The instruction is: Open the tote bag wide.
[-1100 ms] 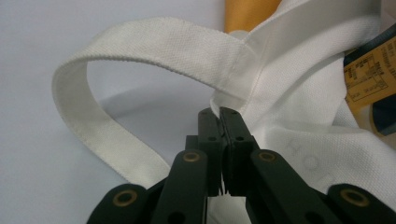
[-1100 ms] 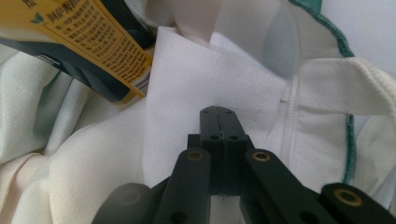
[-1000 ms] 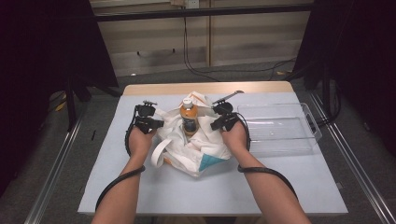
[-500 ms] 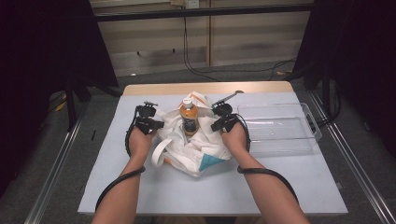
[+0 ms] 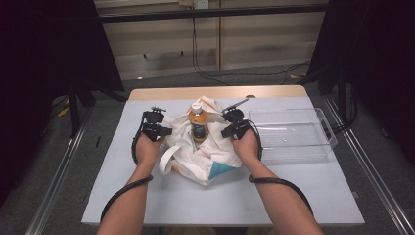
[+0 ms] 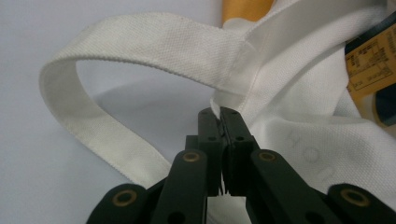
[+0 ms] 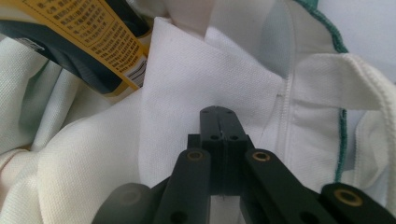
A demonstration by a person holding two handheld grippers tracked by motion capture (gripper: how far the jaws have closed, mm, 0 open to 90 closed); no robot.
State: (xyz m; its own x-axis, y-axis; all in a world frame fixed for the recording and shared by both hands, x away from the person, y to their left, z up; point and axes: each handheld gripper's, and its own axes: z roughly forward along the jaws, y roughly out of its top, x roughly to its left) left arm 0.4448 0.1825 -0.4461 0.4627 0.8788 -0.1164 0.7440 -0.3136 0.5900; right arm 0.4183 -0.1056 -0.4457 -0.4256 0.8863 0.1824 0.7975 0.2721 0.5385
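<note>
A tabletop [image 5: 293, 196] covered in pale grey-white sheet stands on a grey floor, with a bare wooden strip along its far edge. Behind it runs a slatted wall with cables hanging down, and dark curtains close off both sides.

On the tabletop lie one white cloth bag [image 5: 205, 156], one bottle [image 5: 198, 123] and one clear plastic tray [image 5: 293, 134]. The bag sits crumpled at the middle, its teal-edged corner toward the near side, one strap looping out at the left. The bottle, with an orange body and a white cap, stands upright within the bag's open mouth. The tray rests just right of the bag.

There are two grippers. The left gripper [image 6: 220, 122] has its jaws clenched on the bag's hem where the strap is sewn on. The right gripper [image 7: 219, 120] has its jaws clenched on a fold of the bag's fabric, beside the bottle's label.
</note>
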